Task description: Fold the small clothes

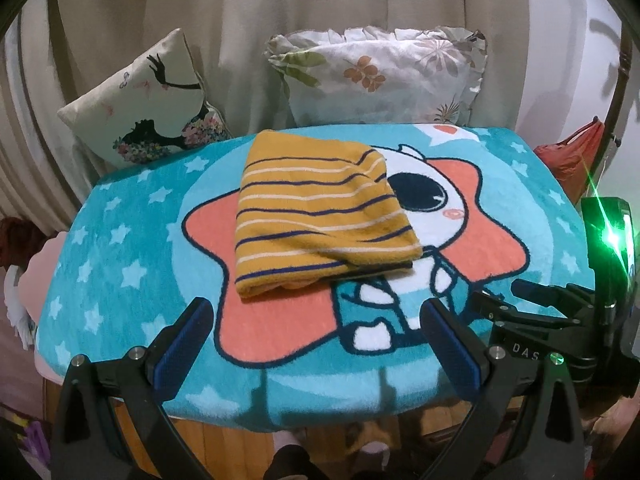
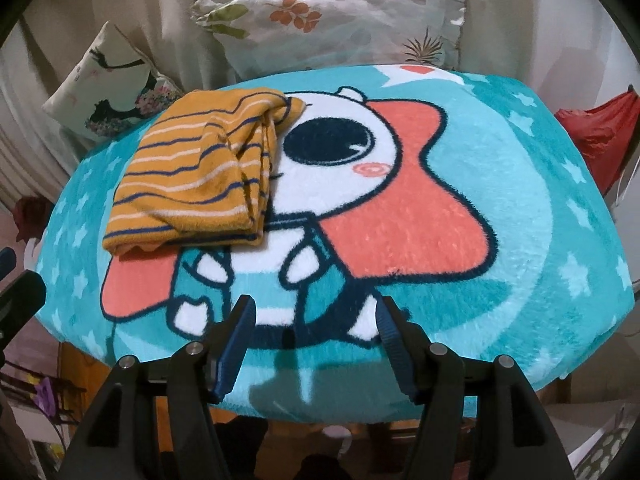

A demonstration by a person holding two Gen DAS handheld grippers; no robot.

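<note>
A small mustard-yellow garment with navy and cream stripes [image 1: 320, 216] lies folded into a compact rectangle on the teal cartoon blanket [image 1: 132, 216]. In the right wrist view the garment [image 2: 192, 176] sits at the left of the blanket [image 2: 540, 200], its layered edges facing right. My left gripper [image 1: 316, 320] is open and empty, just in front of the garment's near edge. My right gripper [image 2: 314, 316] is open and empty over the blanket's near part, to the right of and nearer than the garment. The right gripper also shows at the right in the left wrist view [image 1: 532, 300].
Two cushions lean against the curtain behind the table: one with a black figure print [image 1: 148, 100], one floral [image 1: 380, 76]. A red bag [image 1: 572, 156] hangs at the right. The blanket drapes over the table's near edge, with wood [image 2: 280, 412] below.
</note>
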